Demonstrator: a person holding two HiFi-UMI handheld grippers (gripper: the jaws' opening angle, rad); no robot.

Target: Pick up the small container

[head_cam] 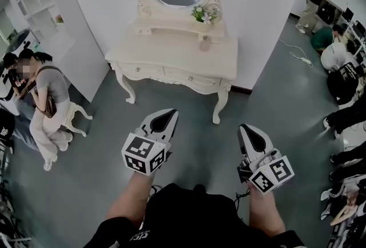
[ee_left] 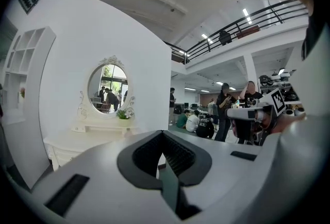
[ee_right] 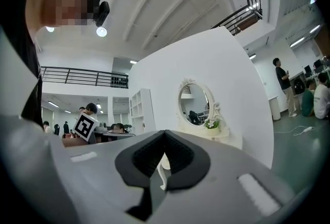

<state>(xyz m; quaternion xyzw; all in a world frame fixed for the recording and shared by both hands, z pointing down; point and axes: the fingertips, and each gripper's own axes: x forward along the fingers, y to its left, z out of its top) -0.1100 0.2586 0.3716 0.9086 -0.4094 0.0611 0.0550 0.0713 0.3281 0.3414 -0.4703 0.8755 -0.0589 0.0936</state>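
Jaws of left gripper [head_cam: 167, 116] pressed together, nothing held | small container [head_cam: 205, 43] stood on dressing table [head_cam: 171, 54], well ahead | right gripper [head_cam: 247, 131] jaws likewise closed, empty | advised: table to be approached first, jaws spread before contact, container gripped centrally.

No legible words, nos. or brands anywhere. Nearest thing to signs were the black-&-white square marker patterns on the left cube [head_cam: 144, 155] of the left gripper [head_cam: 170, 114] & on the right cube [head_cam: 273, 175] of the right gripper [head_cam: 246, 128]. These were coded squares, no letters or digits. Some pale print sat on the person's black top [head_cam: 189, 212] at the bottom edge of head view, too small & cut off to read.
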